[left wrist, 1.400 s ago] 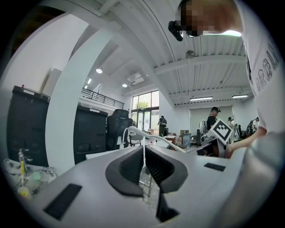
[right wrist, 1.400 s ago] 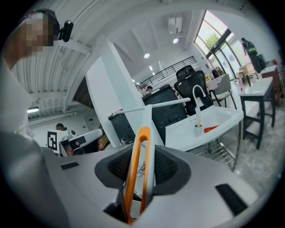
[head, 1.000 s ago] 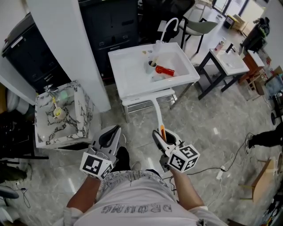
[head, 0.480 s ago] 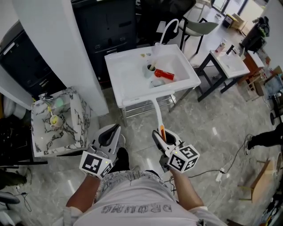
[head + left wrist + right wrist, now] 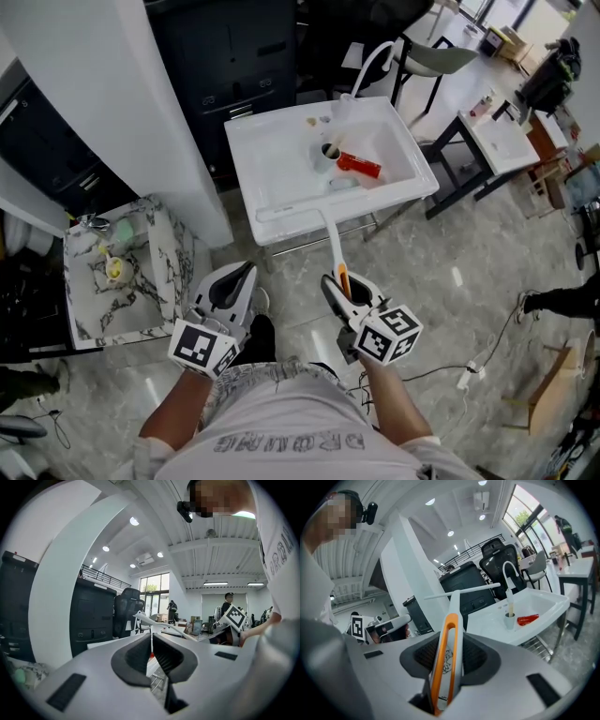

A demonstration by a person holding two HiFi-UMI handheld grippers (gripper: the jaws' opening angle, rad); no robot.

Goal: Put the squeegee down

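The squeegee (image 5: 330, 246) has a white handle with an orange loop and a long white blade across its far end. My right gripper (image 5: 339, 286) is shut on the handle, low in the head view, with the blade lying over the front edge of the white sink (image 5: 272, 159). In the right gripper view the squeegee (image 5: 451, 634) stands between the pads, blade pointing at the white sink (image 5: 543, 606). My left gripper (image 5: 242, 278) hovers beside it, shut and holding nothing; its own view shows the left gripper (image 5: 151, 652) with pads together.
In the sink lie a red object (image 5: 359, 166) and a cup (image 5: 328, 151), under a curved faucet (image 5: 371, 58). A marble basin (image 5: 173, 246) sits at the left beside a white pillar (image 5: 131, 103). Black cabinets (image 5: 234, 47) stand behind; dark-legged tables (image 5: 497, 136) at right.
Both grippers have moved forward over the floor toward the white sink. The squeegee blade now reaches the sink's front edge. The grip has not changed.
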